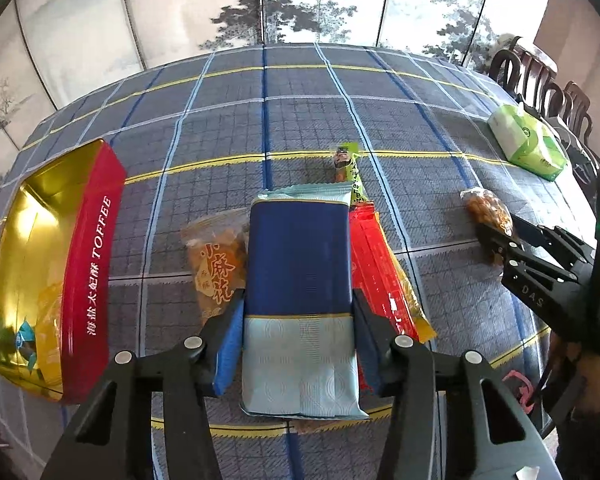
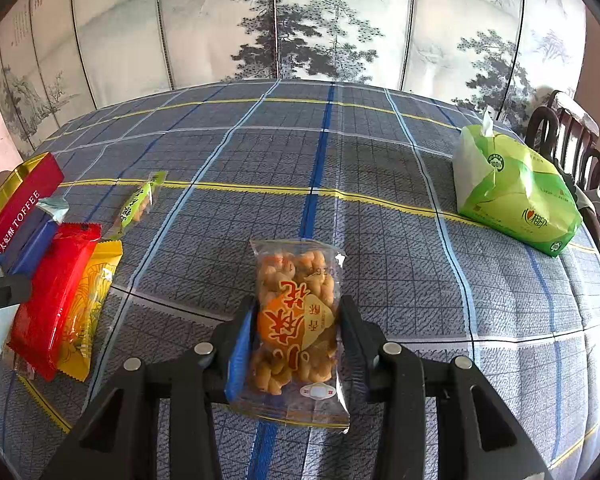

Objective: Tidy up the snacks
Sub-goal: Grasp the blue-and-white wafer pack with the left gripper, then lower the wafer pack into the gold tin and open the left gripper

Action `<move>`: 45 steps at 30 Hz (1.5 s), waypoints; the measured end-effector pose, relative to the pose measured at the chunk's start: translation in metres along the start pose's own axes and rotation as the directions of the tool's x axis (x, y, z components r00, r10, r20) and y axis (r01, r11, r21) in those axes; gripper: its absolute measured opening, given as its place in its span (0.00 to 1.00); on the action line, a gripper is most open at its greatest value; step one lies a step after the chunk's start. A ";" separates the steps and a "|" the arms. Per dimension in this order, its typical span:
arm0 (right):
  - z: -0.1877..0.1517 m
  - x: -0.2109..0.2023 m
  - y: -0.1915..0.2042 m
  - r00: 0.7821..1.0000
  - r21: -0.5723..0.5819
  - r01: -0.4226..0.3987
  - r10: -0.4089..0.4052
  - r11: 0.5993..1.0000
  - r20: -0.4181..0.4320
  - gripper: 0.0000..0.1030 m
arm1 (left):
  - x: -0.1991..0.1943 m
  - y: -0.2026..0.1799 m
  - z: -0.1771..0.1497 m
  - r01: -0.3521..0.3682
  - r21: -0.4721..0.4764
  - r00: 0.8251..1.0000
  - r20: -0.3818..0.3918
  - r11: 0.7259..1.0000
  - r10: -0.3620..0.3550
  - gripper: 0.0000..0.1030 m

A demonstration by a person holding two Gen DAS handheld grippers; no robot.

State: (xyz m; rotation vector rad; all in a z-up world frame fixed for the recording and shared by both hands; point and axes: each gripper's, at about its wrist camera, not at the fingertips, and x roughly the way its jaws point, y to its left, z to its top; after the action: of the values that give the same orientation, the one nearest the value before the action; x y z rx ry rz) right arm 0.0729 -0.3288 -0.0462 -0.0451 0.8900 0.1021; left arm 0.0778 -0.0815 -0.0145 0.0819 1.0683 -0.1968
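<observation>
A blue and pale-blue snack packet point(image 1: 298, 256) lies lengthwise on the checked tablecloth, and my left gripper point(image 1: 298, 320) is shut on its two long sides. To its left is an orange twist-snack packet point(image 1: 216, 260). To its right a red packet point(image 1: 376, 264) lies on a yellow one, with a green stick packet point(image 1: 350, 168) beyond. The open red and gold toffee tin point(image 1: 88, 264) stands at the far left with a few wrapped sweets inside. My right gripper point(image 2: 298, 320) is shut on a clear packet of fried twists point(image 2: 296, 280), which rests on the cloth.
A green tissue pack point(image 2: 512, 196) sits at the table's right side, with dark wooden chairs point(image 2: 572, 140) behind it. A painted folding screen point(image 2: 300, 20) stands behind the table. A hand holds the right gripper at the right edge of the left wrist view.
</observation>
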 end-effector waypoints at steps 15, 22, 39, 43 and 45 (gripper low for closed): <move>0.000 0.000 0.001 1.000 -0.002 0.003 -0.003 1.000 0.000 0.41 | -0.036 0.032 -0.006 -0.013 -0.058 0.999 0.043 0.998 0.016 0.44; 0.000 0.000 0.000 1.000 -0.002 0.003 -0.003 1.000 0.000 0.41 | -0.050 0.075 -0.008 -0.078 -0.118 0.995 0.060 0.990 0.085 0.44; 0.000 0.000 0.001 1.000 -0.003 0.005 -0.005 1.000 -0.001 0.41 | -0.044 0.208 -0.026 -0.295 -0.260 0.953 -0.018 0.919 0.301 0.44; 0.000 0.000 0.001 1.000 -0.003 0.005 -0.005 1.000 -0.001 0.41 | -0.037 0.218 -0.032 -0.314 -0.255 0.949 -0.042 0.915 0.314 0.44; 0.000 0.000 0.001 1.000 -0.003 0.005 -0.005 1.000 -0.001 0.41 | -0.034 0.223 -0.034 -0.315 -0.250 0.948 -0.046 0.915 0.314 0.44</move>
State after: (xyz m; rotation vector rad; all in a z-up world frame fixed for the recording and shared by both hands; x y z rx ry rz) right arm 0.0728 -0.3276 -0.0465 -0.0501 0.8908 0.0990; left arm 0.0769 0.1463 -0.0074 0.0216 1.0616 0.2338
